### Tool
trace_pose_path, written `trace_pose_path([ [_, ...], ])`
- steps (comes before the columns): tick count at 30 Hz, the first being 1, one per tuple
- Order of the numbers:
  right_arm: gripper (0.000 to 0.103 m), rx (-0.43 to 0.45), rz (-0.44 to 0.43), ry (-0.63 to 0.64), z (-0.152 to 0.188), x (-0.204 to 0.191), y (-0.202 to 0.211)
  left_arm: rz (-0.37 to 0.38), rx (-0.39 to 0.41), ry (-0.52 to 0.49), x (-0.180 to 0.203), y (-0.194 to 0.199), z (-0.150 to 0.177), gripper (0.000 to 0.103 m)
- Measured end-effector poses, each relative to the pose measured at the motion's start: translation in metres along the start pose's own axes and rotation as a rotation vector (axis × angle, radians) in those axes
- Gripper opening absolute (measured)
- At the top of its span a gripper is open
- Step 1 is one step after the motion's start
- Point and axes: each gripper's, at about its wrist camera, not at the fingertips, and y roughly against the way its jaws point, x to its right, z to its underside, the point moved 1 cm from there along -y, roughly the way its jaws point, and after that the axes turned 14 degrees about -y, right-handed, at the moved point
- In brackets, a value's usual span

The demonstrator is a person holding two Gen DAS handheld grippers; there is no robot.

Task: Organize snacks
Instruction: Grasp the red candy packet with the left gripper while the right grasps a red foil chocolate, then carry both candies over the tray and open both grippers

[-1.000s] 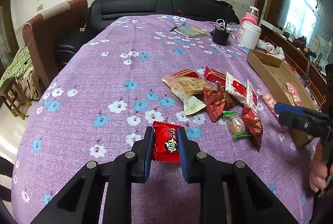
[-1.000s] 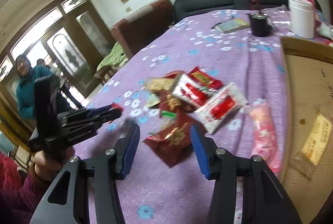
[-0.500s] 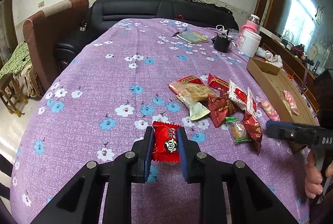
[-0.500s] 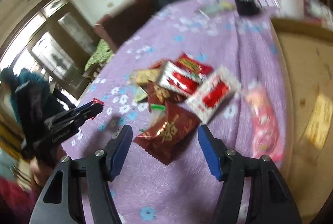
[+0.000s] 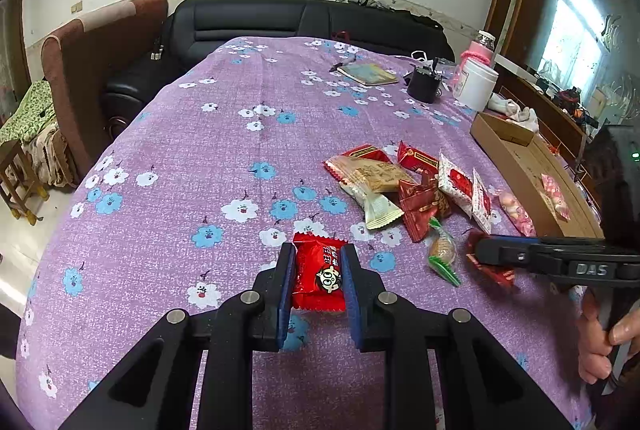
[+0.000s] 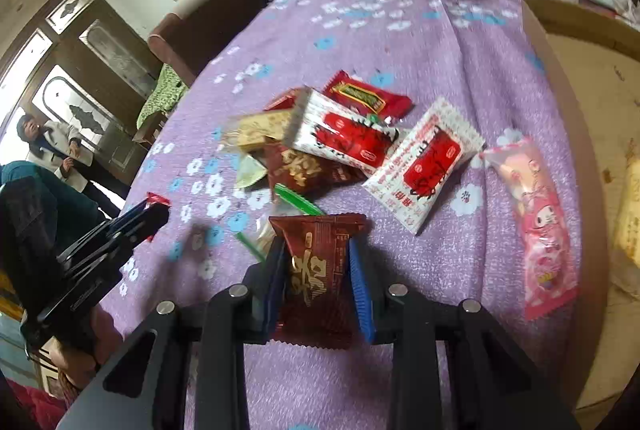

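My left gripper (image 5: 318, 254) is shut on a bright red snack packet (image 5: 320, 278), held just above the purple flowered tablecloth (image 5: 208, 158). To its right lies a pile of several snack packets (image 5: 400, 182). My right gripper (image 6: 314, 250) sits at the near edge of that pile (image 6: 340, 134). Its jaws are closing, and the blue pads pinch the sides of a dark red packet with gold print (image 6: 320, 262). From the left wrist view, the right gripper (image 5: 484, 254) shows side-on over that packet. A pink packet (image 6: 536, 222) lies beside the cardboard box (image 6: 580, 70).
The shallow cardboard box (image 5: 516, 158) along the table's right edge holds a few packets. A white jar (image 5: 476, 86), a black cup (image 5: 424, 86) and a book (image 5: 368, 74) stand at the far end. A sofa and armchair lie beyond. People (image 6: 52, 142) stand by the door.
My right gripper came forward and down over the dark red packet, spread its jaws, then drew them in against it. The left gripper has kept its hold on the red packet.
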Motion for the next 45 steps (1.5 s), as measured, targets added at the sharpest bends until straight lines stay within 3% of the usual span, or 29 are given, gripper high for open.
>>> trace_pose_path([
  [9, 0.03, 0.172, -0.064, 0.061, -0.009, 0.005, 0.039, -0.006, 0.013, -0.024, 0.013, 0.009, -0.009, 0.023],
  [25, 0.03, 0.217, -0.156, 0.005, -0.017, 0.027, 0.065, 0.021, 0.004, -0.089, 0.057, 0.006, -0.026, 0.023],
  [45, 0.03, 0.296, -0.147, -0.097, -0.035, 0.059, 0.096, 0.095, 0.021, -0.166, 0.105, 0.001, -0.059, 0.023],
])
